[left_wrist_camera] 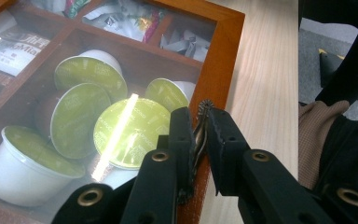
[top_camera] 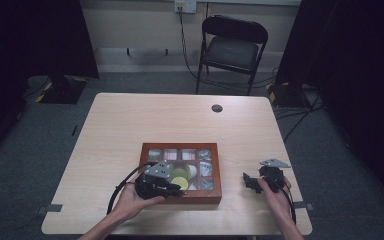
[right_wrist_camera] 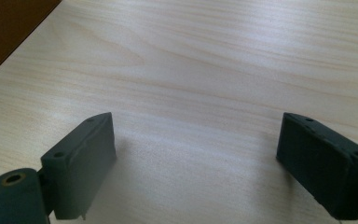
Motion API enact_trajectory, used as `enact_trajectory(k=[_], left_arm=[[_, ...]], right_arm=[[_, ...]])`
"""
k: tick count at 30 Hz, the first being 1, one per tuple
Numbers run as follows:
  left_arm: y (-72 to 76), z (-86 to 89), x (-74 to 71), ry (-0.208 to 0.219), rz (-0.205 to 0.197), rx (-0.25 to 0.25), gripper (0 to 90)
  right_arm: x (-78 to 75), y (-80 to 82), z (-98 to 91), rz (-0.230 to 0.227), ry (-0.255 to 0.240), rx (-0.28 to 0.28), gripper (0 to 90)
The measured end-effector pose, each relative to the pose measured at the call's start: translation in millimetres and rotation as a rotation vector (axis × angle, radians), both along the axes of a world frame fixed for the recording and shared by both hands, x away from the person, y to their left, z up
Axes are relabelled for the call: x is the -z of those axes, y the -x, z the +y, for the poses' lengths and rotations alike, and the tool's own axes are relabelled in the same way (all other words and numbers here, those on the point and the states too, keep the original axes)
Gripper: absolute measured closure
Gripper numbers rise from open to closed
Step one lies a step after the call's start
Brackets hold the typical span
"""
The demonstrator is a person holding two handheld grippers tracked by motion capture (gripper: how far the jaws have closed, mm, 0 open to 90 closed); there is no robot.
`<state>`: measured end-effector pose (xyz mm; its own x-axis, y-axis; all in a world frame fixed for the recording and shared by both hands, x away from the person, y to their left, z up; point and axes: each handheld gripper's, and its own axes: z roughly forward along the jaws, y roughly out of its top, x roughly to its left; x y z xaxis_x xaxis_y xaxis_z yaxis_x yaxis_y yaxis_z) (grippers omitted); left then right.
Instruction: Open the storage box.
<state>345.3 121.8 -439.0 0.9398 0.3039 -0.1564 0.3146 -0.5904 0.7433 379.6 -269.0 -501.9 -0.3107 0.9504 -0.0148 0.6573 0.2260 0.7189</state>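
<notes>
The left gripper (top_camera: pixel 177 189), lower centre of the high view, is black with a grey 3-cornered plate and a looping black cable. The right gripper (top_camera: pixel 247 181), lower right, matches it. Each has 2 matte black jaws with brass-ringed pivot holes and small screw holes.

The left tool (left_wrist_camera: pixel 199 135) has its two black jaws closed on a small serrated metal knob (left_wrist_camera: pixel 205 106) at the near rim of a wooden box (left_wrist_camera: pixel 223 56). Behind the box's glass lid lie green-lidded white capsules (left_wrist_camera: pixel 133 133), just inside the rim beside the knob. Farther compartments hold wrapped sachets (left_wrist_camera: pixel 121 21). The pale table (left_wrist_camera: pixel 265 93) runs along the box's outer side.
</notes>
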Motion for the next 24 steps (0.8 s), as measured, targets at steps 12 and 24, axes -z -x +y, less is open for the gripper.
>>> enact_trajectory(k=[12,24], left_arm=[[-2.9,-2.1,-3.0,-0.024,0.031,0.004,80.9],[-6.4,-0.1,-5.0,0.006,0.078,-0.019,80.9]], right_arm=[[-0.1,-0.2,0.5,0.001,0.0,-0.001,10.7],[-0.1,-0.2,0.5,0.001,0.0,-0.001,10.7]])
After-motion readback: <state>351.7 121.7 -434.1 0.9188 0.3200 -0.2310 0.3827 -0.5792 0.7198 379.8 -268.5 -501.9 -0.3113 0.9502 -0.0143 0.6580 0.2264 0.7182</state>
